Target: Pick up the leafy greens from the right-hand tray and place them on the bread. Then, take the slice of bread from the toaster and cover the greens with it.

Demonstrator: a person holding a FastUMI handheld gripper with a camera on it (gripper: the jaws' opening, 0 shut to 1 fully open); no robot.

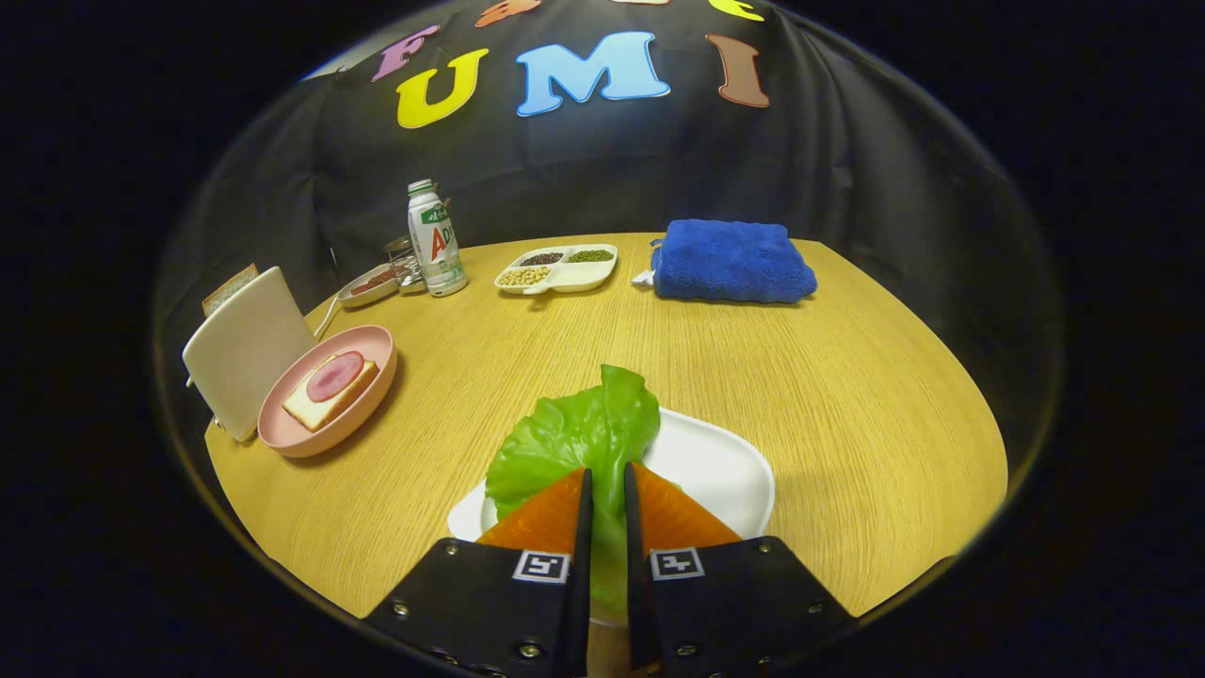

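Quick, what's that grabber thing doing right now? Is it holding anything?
Hand-held gripper: closed, both fingers pinching the leafy greens over the white tray.

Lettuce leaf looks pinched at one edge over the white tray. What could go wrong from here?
1. The gripper is shut on the lettuce leaf near its edge; most of it hangs beyond the fingers and may slip free.
2. The target bread sits in a pink plate beside the toaster, so the floppy leaf could land off-centre.
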